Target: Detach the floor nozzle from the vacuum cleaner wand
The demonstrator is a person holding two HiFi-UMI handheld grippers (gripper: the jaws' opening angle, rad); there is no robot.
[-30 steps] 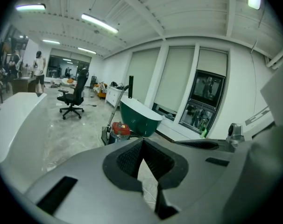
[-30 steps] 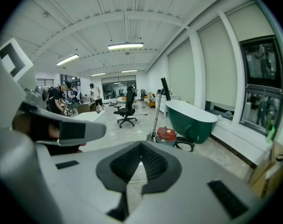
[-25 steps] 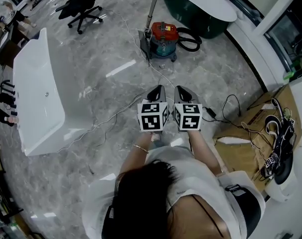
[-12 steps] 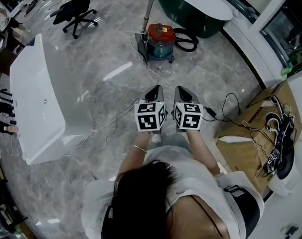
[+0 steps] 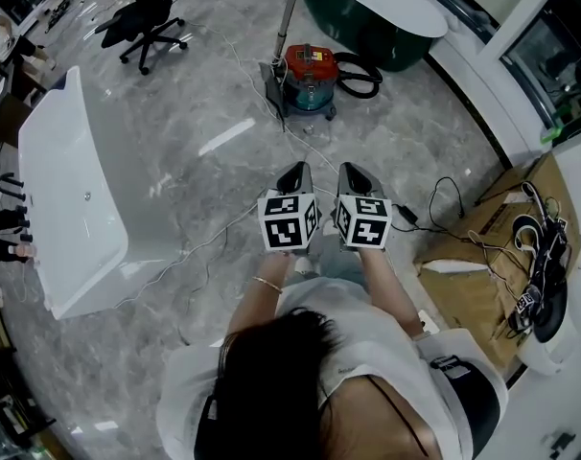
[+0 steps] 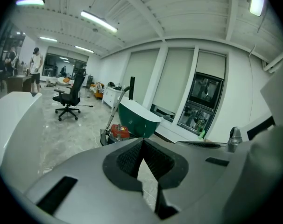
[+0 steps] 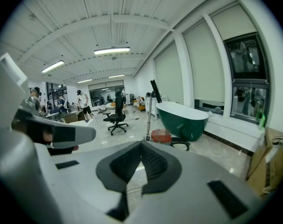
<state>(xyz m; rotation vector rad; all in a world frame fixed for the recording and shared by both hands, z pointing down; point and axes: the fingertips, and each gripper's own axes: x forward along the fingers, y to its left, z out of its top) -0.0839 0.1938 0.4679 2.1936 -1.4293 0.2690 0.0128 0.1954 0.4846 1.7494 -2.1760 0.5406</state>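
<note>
While both grippers hang side by side over the marble floor (image 5: pixel 415 142) in the head view, the left gripper (image 5: pixel 293 169) and right gripper (image 5: pixel 354 169) point toward the red vacuum cleaner (image 5: pixel 310 67), well apart from them. Its wand (image 5: pixel 289 17) rises from the floor nozzle (image 5: pixel 273 86) just beside the canister.

In the left gripper view, the fingers (image 6: pixel 127 158) are pressed together on nothing, with the vacuum cleaner (image 6: pixel 119 132) beyond their tips.

In the right gripper view, the fingers (image 7: pixel 127 164) are likewise closed and empty, and the wand (image 7: pixel 149 115) stands near the green bathtub (image 7: pixel 183 120).
</note>
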